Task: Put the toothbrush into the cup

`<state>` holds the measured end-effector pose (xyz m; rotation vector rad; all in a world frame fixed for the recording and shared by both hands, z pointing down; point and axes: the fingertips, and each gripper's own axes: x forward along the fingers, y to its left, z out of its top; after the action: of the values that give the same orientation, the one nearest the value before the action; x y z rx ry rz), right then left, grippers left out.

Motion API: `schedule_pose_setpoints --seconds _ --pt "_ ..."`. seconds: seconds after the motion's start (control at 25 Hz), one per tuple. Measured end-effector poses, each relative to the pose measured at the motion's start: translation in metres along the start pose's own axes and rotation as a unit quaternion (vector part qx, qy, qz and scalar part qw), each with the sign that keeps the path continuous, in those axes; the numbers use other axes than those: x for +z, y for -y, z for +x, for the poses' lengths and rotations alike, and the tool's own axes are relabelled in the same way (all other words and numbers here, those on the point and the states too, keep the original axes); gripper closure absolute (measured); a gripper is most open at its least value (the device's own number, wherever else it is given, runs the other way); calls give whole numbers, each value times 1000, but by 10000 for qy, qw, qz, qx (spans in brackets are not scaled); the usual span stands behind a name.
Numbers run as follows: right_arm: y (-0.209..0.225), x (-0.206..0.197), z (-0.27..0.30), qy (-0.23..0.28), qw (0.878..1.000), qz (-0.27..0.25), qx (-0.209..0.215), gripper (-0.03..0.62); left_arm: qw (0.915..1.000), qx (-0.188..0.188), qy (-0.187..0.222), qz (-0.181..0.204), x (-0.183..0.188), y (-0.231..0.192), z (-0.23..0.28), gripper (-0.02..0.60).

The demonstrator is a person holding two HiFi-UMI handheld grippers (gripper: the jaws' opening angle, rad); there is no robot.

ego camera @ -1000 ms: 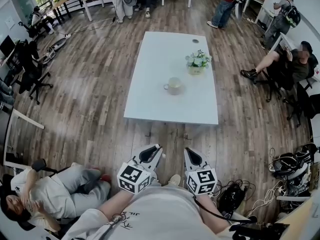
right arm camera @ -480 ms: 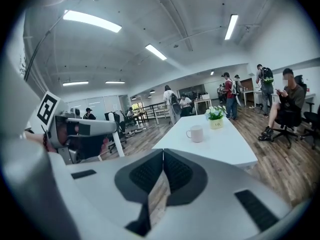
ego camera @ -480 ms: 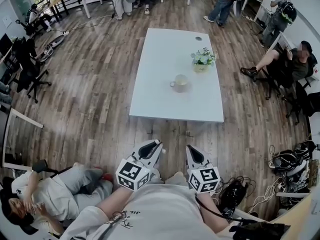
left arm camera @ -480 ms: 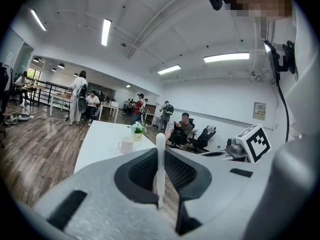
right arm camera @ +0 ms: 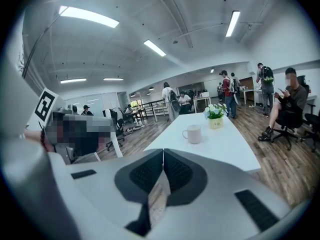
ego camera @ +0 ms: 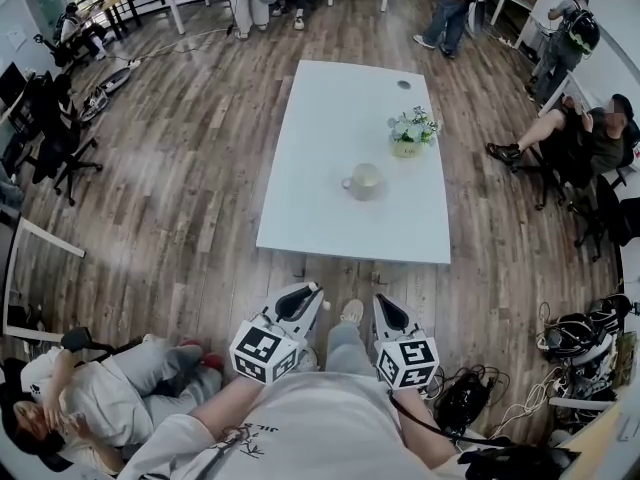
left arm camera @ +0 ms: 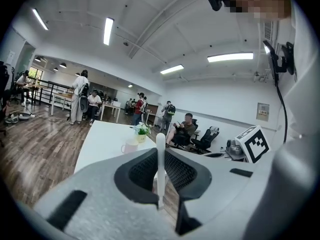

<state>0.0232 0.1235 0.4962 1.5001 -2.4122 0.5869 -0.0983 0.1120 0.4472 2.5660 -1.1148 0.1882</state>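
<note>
A pale cup with a handle stands on the white table, ahead of me. Both grippers are held close to my body, short of the table's near edge. My left gripper is shut on a white toothbrush, which stands upright between its jaws in the left gripper view; there the cup shows far off. My right gripper is shut with nothing between its jaws. The cup is also far off in the right gripper view.
A small flower pot stands on the table just behind and right of the cup. A seated person is at my lower left and another to the table's right. Bags and cables lie at the lower right.
The table and cup have drifted slightly lower and rightward in the head view, and a shoe now shows between the grippers. Both grippers keep their place and stay shut.
</note>
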Motion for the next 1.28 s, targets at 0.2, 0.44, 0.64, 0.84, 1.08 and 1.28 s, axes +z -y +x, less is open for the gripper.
schedule_pose_setpoints --seconds 0.2,0.44,0.64,0.84,1.08,1.28 --pt "40 30 40 60 9999 -48 88 576 9999 101 -7 -63 16 -23 49 531" --pt "93 76 84 104 9993 -200 286 576 9995 265 85 -147 50 -48 116 531" --pt "126 98 111 -1 9980 -439 448 575 9985 466 166 -221 67 -62 156 531" --pt "147 107 128 8 9981 -494 371 575 9979 547 180 -289 73 -73 175 531" --pt "154 119 148 63 9992 -302 272 574 9981 492 219 -291 88 -96 188 531" --pt "154 128 159 148 9996 -241 81 576 9993 256 148 -220 98 -110 203 531"
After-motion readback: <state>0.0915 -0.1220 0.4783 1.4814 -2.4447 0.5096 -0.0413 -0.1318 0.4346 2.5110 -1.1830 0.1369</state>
